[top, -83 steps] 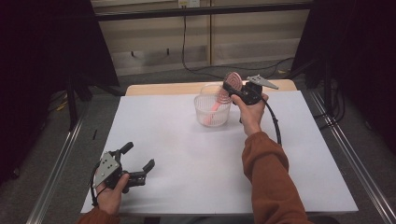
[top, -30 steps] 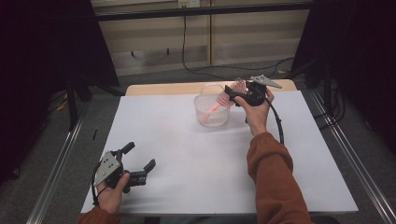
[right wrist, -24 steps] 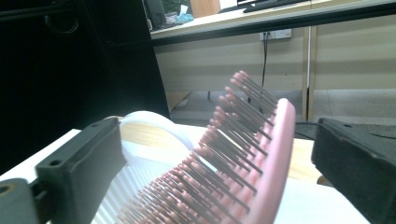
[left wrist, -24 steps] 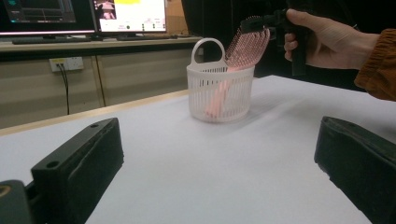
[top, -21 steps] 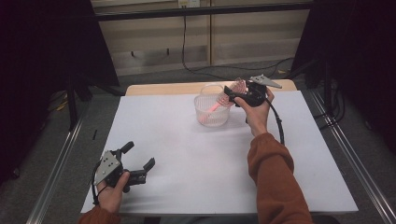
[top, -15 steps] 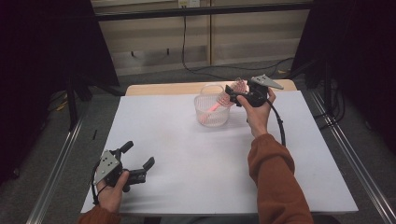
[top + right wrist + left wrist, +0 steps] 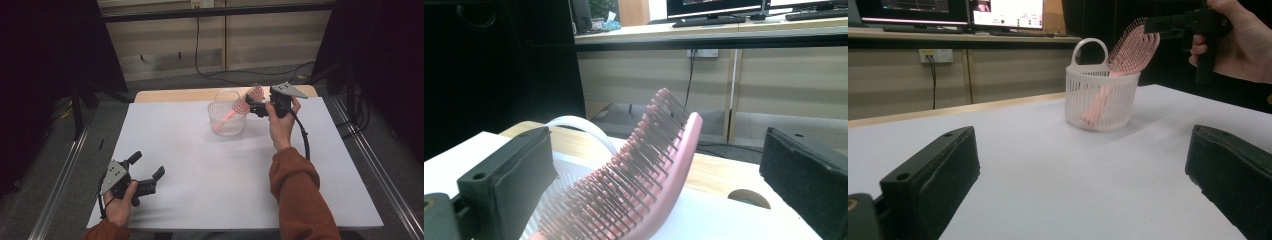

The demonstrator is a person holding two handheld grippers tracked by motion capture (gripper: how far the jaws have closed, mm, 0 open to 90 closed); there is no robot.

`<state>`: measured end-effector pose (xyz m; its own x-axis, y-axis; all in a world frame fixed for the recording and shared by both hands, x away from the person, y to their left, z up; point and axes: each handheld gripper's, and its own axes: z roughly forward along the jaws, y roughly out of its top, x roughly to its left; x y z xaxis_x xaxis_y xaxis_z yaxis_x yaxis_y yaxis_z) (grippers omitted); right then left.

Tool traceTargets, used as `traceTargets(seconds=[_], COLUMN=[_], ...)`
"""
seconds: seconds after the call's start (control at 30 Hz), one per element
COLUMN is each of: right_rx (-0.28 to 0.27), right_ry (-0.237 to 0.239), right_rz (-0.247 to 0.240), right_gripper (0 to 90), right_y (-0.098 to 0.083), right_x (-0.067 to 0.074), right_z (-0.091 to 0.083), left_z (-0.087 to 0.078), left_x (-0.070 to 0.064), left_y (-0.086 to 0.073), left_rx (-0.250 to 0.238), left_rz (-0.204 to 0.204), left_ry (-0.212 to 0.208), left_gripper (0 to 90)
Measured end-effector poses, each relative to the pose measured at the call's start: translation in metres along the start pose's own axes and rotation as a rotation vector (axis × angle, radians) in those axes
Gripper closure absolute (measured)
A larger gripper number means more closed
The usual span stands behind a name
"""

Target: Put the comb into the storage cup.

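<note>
Item: pink hairbrush [image 7: 239, 106], standing handle-down and tilted in a white slatted basket [image 7: 227, 120] at the far middle of the white surface [image 7: 210, 165], head leaning over the rim. Right claw [image 7: 253, 106], jaws spread wide, flanks the brush head without touching it. Left claw [image 7: 148, 173], jaws likewise spread and empty, rests at the near left corner, well apart from the basket. Risk: the light basket could tip or slide if a jaw knocks the leaning brush; the brush might also topple out over the rim.
</note>
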<state>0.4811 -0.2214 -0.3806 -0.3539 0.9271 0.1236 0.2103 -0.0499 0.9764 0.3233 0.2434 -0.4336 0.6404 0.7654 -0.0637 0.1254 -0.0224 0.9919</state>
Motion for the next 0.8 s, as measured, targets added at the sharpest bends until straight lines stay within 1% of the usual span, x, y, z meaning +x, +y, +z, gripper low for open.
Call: traceTargets(seconds=[0.07,0.13,0.17,0.27,0.3,0.37,0.47,0.53,0.63,0.7,0.8], right_rx=[-0.005,-0.017,-0.021,-0.033,-0.032,-0.021,-0.023,-0.028,-0.029,-0.036,-0.029], right_ry=[0.005,0.022,0.026,0.041,0.043,0.051,0.058,0.071,0.066,0.069,0.087], right_rz=[0.002,0.003,-0.002,0.005,0.003,0.002,-0.007,0.002,-0.016,-0.018,-0.041], right_gripper=[0.6,0.4,0.4,0.0,0.0,0.0,0.0,0.0,0.0,0.0,0.0], right_y=[0.000,0.001,0.002,0.003,0.004,0.004,0.004,0.004,0.003,0.003,0.003], right_x=[0.000,0.001,0.002,0.004,0.005,0.007,0.008,0.008,0.008,0.009,0.011], right_z=[-0.002,-0.005,-0.007,-0.011,-0.012,-0.014,-0.018,-0.022,-0.027,-0.030,-0.034], left_z=[-0.001,-0.002,-0.003,-0.004,-0.005,-0.005,-0.005,-0.005,-0.006,-0.007,-0.007], left_x=[0.000,0.000,-0.001,-0.002,-0.002,-0.002,-0.001,-0.001,-0.001,-0.001,0.000], left_y=[0.000,0.001,0.001,0.001,0.002,0.002,0.002,0.002,0.002,0.003,0.002], left_rx=[-0.007,-0.011,-0.015,-0.025,-0.028,-0.030,-0.028,-0.028,-0.033,-0.031,-0.027], left_rz=[-0.007,-0.006,-0.010,-0.011,-0.011,-0.014,-0.010,-0.011,-0.010,-0.004,-0.002], left_ry=[0.005,0.006,0.000,-0.011,-0.006,-0.008,-0.005,-0.008,-0.007,-0.004,0.001], left_gripper=[0.9,0.9,0.9,0.2,0.1,0.1,0.1,0.1,0.1,0.1,0.2])
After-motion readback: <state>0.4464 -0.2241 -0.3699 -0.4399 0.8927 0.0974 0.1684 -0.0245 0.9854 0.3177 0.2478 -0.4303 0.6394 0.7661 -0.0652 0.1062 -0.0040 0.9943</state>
